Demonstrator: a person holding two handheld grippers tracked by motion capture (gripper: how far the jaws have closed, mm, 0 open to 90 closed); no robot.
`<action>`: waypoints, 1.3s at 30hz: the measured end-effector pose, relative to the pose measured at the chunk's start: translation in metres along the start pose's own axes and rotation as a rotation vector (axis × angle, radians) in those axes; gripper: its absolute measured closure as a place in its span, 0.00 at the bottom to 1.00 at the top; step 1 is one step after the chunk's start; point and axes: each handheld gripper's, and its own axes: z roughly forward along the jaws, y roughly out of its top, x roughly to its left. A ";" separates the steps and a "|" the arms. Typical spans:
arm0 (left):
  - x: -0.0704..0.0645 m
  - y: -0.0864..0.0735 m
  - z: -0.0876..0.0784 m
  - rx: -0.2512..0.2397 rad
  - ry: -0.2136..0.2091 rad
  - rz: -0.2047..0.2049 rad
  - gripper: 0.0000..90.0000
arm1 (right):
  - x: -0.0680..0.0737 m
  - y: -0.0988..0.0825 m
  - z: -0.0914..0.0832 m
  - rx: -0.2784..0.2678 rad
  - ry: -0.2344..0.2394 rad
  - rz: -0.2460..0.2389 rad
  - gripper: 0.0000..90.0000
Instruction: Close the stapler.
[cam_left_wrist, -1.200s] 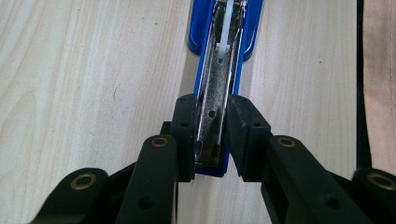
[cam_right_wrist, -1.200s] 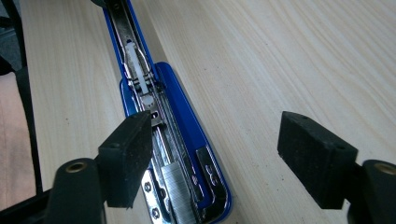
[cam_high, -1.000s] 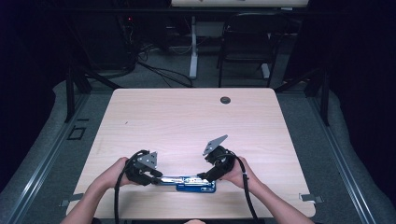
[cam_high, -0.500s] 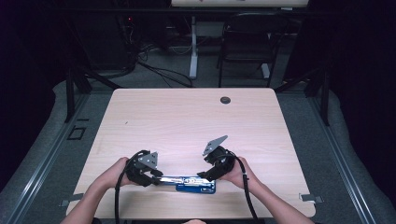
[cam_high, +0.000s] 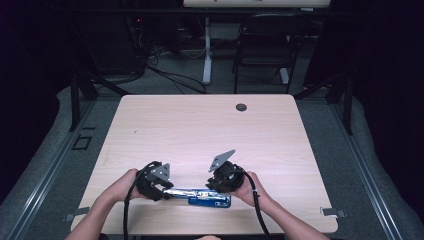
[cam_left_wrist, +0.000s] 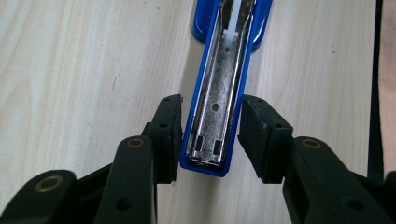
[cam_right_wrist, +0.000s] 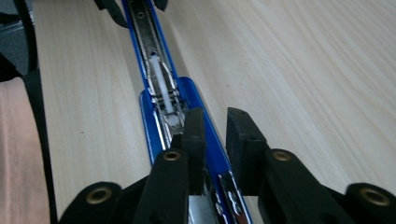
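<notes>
- The blue stapler is lying opened out flat at the near edge of the counter, between the two hands, with its metal staple channel facing up.
- The left claw is standing apart around the channel's end; its jaws have just been opening. One pad is touching the blue rim, the other is standing clear, so this end is sitting unclamped.
- The right claw has just been closing, and its jaws are straddling the blue side wall near the hinge; whether the pads are already pressing cannot be told.
- Risk: with one end loose, any lift or twist is likely pivoting the stapler out of line.
- Risk: a grip on the thin, smooth wall is likely slipping off.
</notes>
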 end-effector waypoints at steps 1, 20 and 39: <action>-0.001 0.000 0.000 0.000 0.006 0.001 0.67 | 0.003 0.001 0.002 -0.001 0.005 -0.006 0.89; 0.003 -0.005 0.009 0.070 -0.021 -0.028 0.69 | 0.009 0.006 0.010 -0.014 0.018 -0.022 0.93; 0.001 -0.003 0.002 0.063 -0.005 0.006 0.70 | 0.013 0.009 0.014 -0.021 0.019 -0.024 0.95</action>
